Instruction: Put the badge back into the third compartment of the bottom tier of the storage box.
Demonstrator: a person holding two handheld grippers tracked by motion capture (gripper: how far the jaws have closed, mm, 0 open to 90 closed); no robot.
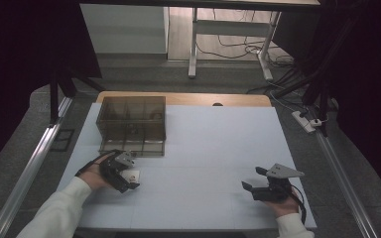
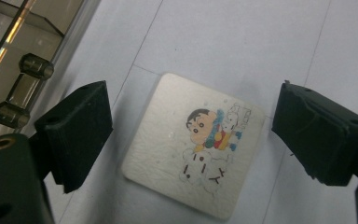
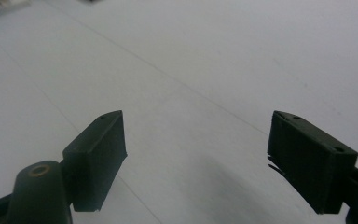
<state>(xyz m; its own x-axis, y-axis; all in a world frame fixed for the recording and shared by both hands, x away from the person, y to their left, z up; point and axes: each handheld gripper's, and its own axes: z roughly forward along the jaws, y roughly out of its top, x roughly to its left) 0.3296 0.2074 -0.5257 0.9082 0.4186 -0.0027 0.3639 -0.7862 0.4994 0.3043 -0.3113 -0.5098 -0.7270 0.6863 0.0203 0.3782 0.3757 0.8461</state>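
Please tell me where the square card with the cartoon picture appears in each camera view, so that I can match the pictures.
High view: the card lies on the white table, lower left, at the left gripper.
Left gripper view: the card lies flat in the centre, between the open jaws, apart from both.
Right gripper view: bare table beyond the open jaws; the card is not in it.
Shared landmark: the brown box, at the top left in the left gripper view.

Pale square card (image 2: 193, 144) bears a colourful cartoon child (red, blue, yellow); smoky-brown box (image 1: 133, 125).

Bare table (image 1: 203, 148) mid-span — smoky box (image 1: 132, 125) just beyond the coaster (image 2: 193, 144)
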